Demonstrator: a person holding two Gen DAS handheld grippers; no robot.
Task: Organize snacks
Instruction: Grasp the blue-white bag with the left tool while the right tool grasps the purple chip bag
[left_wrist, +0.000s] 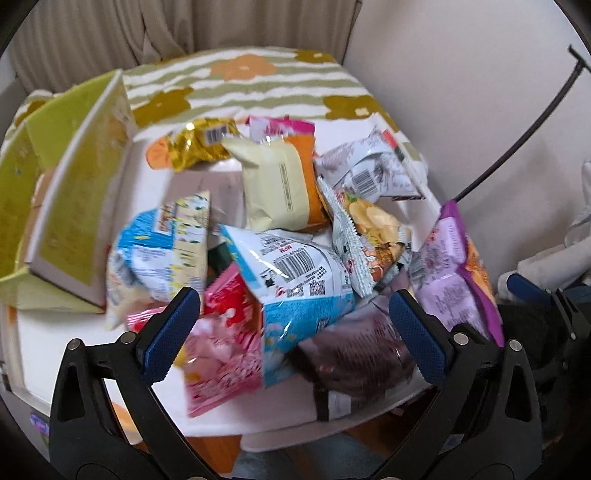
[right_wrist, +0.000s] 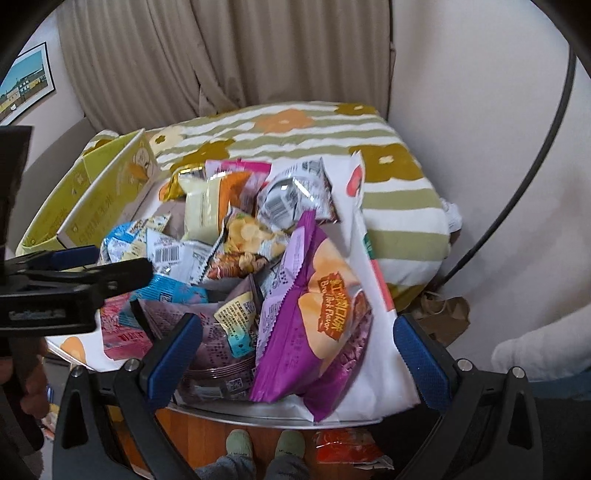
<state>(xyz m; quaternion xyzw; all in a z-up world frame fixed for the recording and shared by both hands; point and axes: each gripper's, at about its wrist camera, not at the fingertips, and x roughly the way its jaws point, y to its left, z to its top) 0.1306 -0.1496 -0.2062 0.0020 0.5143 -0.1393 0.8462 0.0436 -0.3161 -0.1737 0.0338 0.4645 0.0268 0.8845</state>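
Right wrist: purple chip bag (right_wrist: 317, 314) between spread jaws

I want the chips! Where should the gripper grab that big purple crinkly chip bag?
Probably the crimped top seal of the big purple crinkly chip bag, near its upper tip. That edge is flat, thin and sticks up clear of the pile. The open right gripper could come from the near side, one finger on each face.

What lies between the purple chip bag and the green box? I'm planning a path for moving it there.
A heap of snack packets: in the right wrist view, between the purple chip bag and the green box lie the barcode packet and the light blue packet.
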